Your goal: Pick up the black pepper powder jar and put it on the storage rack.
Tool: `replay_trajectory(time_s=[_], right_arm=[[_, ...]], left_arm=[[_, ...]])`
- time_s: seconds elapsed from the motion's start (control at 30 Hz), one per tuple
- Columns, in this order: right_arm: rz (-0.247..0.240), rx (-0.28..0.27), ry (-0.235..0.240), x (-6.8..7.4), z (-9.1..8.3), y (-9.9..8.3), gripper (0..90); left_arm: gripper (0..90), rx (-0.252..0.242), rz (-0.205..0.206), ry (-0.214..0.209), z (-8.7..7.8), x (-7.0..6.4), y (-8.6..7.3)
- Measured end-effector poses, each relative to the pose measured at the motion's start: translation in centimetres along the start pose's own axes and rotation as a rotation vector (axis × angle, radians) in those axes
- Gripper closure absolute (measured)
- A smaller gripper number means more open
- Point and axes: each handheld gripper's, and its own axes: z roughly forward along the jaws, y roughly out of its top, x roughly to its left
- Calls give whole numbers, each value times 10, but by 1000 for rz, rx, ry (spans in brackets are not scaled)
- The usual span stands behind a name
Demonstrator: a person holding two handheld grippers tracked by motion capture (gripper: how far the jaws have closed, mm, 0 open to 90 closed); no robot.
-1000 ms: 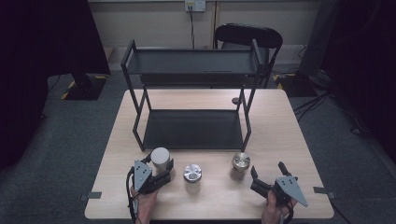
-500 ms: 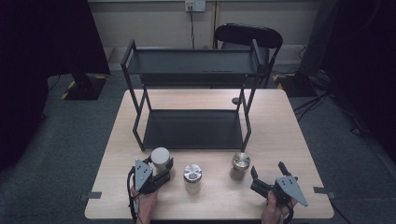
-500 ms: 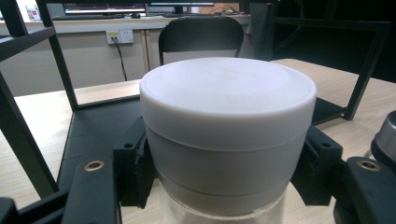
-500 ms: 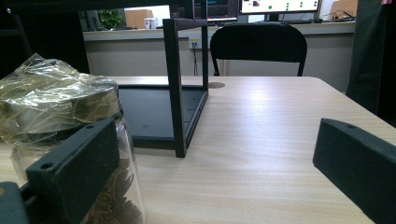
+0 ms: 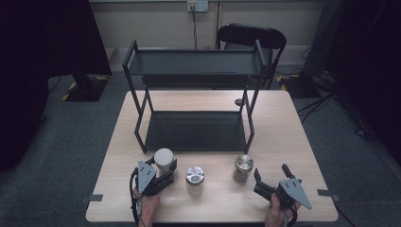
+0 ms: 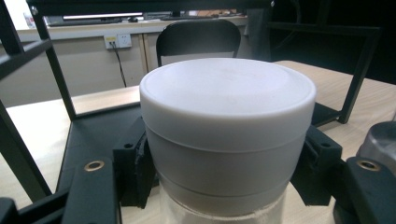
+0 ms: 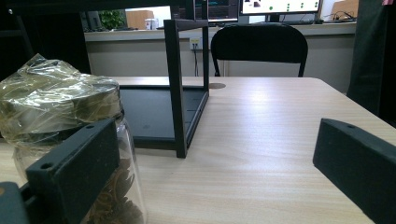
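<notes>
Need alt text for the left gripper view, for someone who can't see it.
A white-lidded jar stands close up between the two black jaws of the left gripper, which press against its lid on both sides. Behind it are the black metal shelf rack, the wooden table and a black chair.

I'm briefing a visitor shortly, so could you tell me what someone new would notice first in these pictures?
First, the white-lidded jar at the table's front left, clamped between the left gripper's jaws. Behind it stands a black two-tier rack, mid-table. Two more jars stand along the front edge, a silver-lidded jar and a gold-lidded jar, with the open right gripper beside the latter.
</notes>
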Motion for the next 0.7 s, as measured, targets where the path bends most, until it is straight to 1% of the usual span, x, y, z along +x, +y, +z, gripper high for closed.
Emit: replay_trajectory(time_s=[0.13, 0.23, 0.57, 0.7], right_arm=[[0, 0, -1, 0, 0, 0, 0], [0, 0, -1, 0, 0, 0, 0], [0, -2, -1, 0, 0, 0, 0], [-1, -1, -2, 0, 0, 0, 0]], left_arm=[[343, 0, 2, 6, -2, 1, 6], [343, -1, -4, 6, -2, 2, 8], [343, 22, -5, 13, 2, 4, 16], [343, 26, -10, 28, 4, 3, 20]])
